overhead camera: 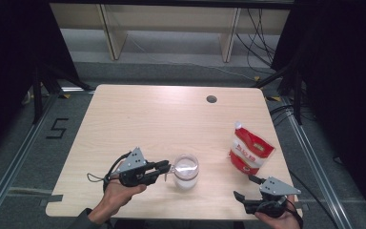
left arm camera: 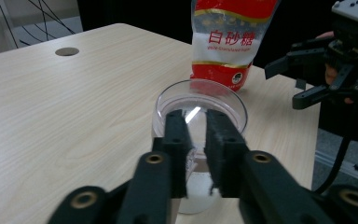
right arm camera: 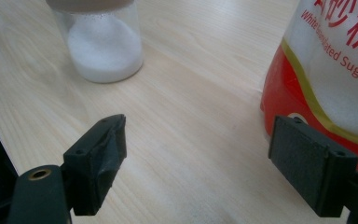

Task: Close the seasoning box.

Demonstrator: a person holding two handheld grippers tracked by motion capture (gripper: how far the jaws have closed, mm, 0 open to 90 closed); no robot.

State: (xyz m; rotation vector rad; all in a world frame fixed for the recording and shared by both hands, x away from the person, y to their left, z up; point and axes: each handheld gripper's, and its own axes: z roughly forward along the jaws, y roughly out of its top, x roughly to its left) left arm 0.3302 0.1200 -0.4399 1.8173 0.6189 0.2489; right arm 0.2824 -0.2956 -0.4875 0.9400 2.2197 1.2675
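A clear glass (overhead camera: pixel 186 172) with white sugar in its bottom stands near the table's front middle, also in the left gripper view (left arm camera: pixel 233 107) and the right gripper view (right arm camera: pixel 105 51). A thin shiny strip (left arm camera: pixel 193 114), perhaps a spoon's handle, leans on its rim. My left gripper (overhead camera: pixel 167 168) lies level at the glass's left rim, its jaws (left arm camera: pixel 196 116) a narrow gap apart with the strip just beyond them. A red and white sugar bag (overhead camera: pixel 250 151) (left arm camera: pixel 226 42) (right arm camera: pixel 335 60) stands to the right. My right gripper (overhead camera: pixel 244 186) (right arm camera: pixel 198 140) (left arm camera: pixel 284 79) stands wide open just in front of the bag, holding nothing.
The wooden table (overhead camera: pixel 138 114) has a round cable hole (overhead camera: pixel 211 99) (left arm camera: pixel 67 51) at its back right. Beyond the table are shelf legs and cables on the floor. Dark curtains hang on both sides.
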